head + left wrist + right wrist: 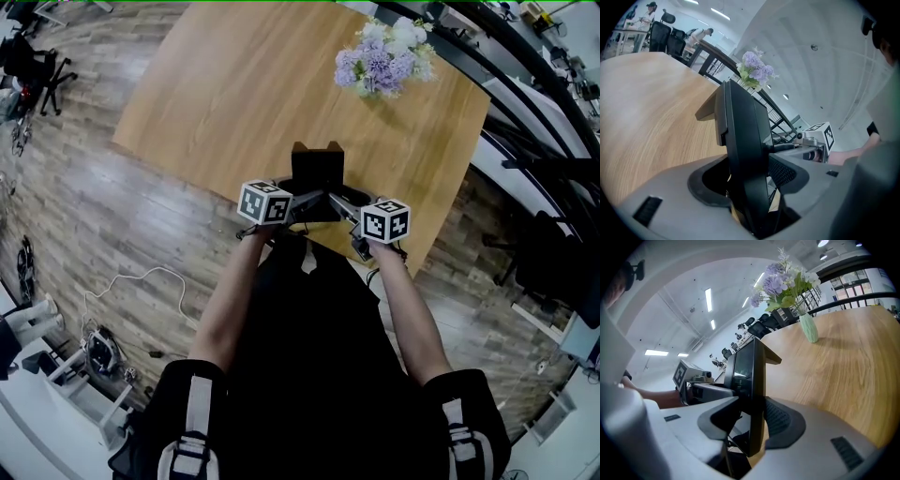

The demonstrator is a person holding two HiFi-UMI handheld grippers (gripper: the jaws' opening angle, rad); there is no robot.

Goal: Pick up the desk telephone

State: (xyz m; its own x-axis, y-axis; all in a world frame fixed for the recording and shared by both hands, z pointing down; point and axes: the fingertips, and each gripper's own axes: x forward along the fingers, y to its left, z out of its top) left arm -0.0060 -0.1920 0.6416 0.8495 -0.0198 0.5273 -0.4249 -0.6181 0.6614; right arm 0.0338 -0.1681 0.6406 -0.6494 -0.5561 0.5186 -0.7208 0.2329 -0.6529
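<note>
Your left gripper [302, 202] and right gripper [339, 201] meet from either side at the desk telephone [317, 171]. It stands close to the near edge of the wooden table [216, 103], about midway along that edge.

- **Left gripper view:** the jaws of the left gripper [750, 180] are clamped on the telephone's [743, 140] black body.
- **Right gripper view:** the jaws of the right gripper [752, 425] pinch the telephone's [750, 376] thin upright panel.
- **Contact with the table:** no view shows whether the telephone's base touches the wood.
- **Open room:** the tabletop spreads wide to your left and ahead of the telephone.
- **Nearest object:** the purple flowers [384, 56] in a pale green vase [808, 328] stand well apart, near the far right edge.
- **Right boundary:** a dark railing [525, 89] runs beyond the table's right edge.
</note>
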